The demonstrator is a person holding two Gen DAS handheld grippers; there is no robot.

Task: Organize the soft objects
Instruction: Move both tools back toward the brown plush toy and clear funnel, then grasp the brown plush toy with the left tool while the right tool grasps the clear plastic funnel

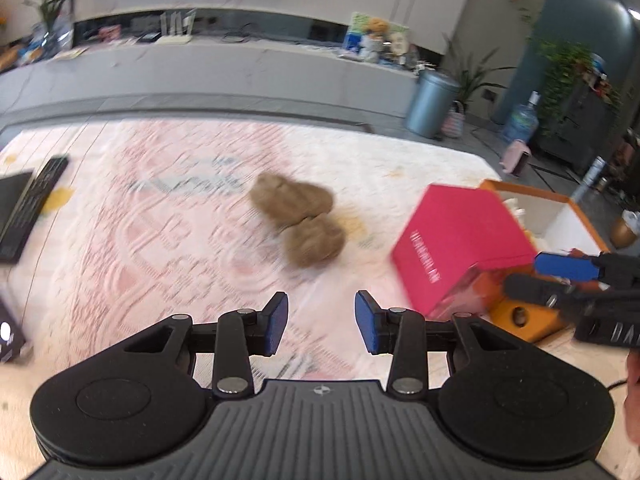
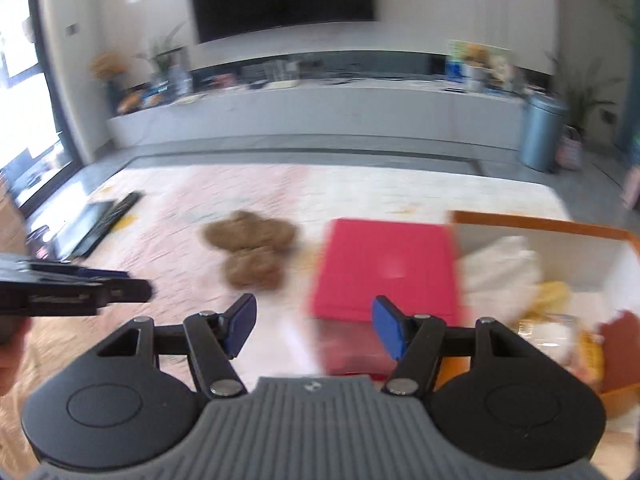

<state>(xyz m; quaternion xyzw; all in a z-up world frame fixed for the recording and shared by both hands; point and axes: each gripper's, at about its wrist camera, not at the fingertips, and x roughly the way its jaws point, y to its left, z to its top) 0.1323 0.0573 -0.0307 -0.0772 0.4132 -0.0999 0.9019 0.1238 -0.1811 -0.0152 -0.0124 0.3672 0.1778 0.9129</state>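
Left gripper (image 1: pixel 321 322): jaws apart with only rug showing between the blue pads; nothing is held. In the right wrist view it enters from 9 o'clock.
Right gripper (image 2: pixel 313 330): jaws spread wide and empty, its pads hanging over the near edge of the pink box. In the left wrist view it comes in from 3 o'clock, beside that box.
Brown plush toy (image 1: pixel 298 218): lies flat on the rug, blurred; from the left gripper it sits at about 12 o'clock, clear of the pads. It is near the pink box but apart from it, at the box's 9 o'clock.
Pink box (image 1: pixel 460 246): closed lid up, tilted in the left view, just beside the orange box.
Orange box (image 2: pixel 536 222): open, white inside, at 3 o'clock of the pink box; soft white and yellow items (image 2: pixel 504 268) lie in it, too blurred to name.
Rug (image 1: pixel 168 216): pale with a pink pattern, under everything.
Remote control (image 1: pixel 38 196): at 9 o'clock on the rug, next to a flat black object.
Background: long grey TV bench, dark screen above, grey bin (image 1: pixel 432 102) at 2 o'clock.
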